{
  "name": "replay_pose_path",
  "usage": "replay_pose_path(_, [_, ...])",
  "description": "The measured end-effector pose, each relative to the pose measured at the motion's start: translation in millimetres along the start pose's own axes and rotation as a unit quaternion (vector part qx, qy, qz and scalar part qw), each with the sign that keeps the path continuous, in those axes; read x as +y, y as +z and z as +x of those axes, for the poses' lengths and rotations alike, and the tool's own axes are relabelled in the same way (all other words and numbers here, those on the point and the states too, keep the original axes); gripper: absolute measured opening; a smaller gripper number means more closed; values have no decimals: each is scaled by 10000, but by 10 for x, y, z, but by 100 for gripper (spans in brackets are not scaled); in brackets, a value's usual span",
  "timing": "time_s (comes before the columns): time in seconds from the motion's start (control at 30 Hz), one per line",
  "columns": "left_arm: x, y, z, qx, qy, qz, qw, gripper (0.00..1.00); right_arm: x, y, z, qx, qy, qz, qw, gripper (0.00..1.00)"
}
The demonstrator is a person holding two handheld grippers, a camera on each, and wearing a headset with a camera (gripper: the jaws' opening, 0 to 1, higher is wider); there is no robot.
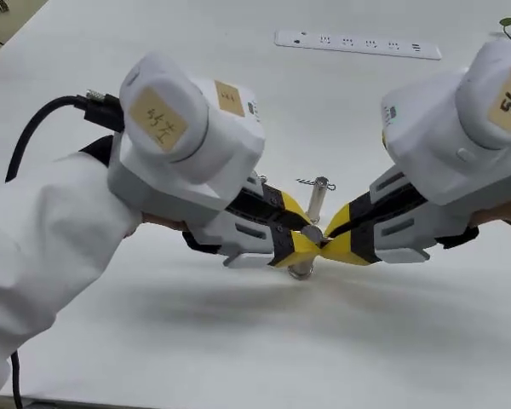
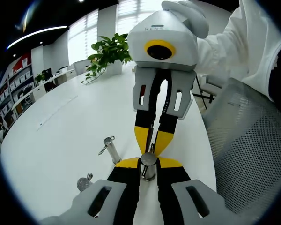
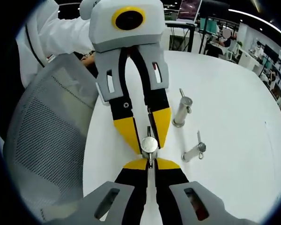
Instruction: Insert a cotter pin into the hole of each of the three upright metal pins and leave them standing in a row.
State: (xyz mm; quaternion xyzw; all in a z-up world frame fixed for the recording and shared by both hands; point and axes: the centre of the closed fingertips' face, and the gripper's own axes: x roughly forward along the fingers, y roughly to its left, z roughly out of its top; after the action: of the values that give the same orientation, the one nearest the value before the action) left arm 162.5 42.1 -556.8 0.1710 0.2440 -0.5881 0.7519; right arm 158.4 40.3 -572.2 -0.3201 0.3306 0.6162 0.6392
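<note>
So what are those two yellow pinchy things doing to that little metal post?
A person holds a gripper in each hand over a white table. The left gripper is clamped on a small metal pin and holds it upright. The right gripper pinches what looks like a thin cotter pin right at the pin's top, where the hole is. Two other pins nearby already have cotter pins through them, so this looks like the last one.
</note>
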Motion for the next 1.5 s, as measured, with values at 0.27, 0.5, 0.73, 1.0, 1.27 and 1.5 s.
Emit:
replay_pose_path(0.27, [3,0,-2,4,22,-31,10000,10,66,-97,-97,-109,13,316,9994,6])
replay_pose_path(0.5, [4,0,-1,11,38,-23,10000,10,12,-65,-195,-357,-81,548,9978,0])
replay_pose_path(0.73, [4,1,1,11,42,-19,10000,10,17,0,-159,-428,-50,552,9975,0])
replay_pose_path(1.0, [1,1,6,11,39,-16,10000,10,25,4,-118,-410,-19,530,9977,0])
replay_pose_path(1.27, [-14,23,-11,-88,47,-4,9999,11,19,23,-99,-425,-72,470,9980,0])
replay_pose_path(1.5, [-102,60,-93,-327,-71,-112,9994,26,10,59,-76,-439,-148,522,9976,11])
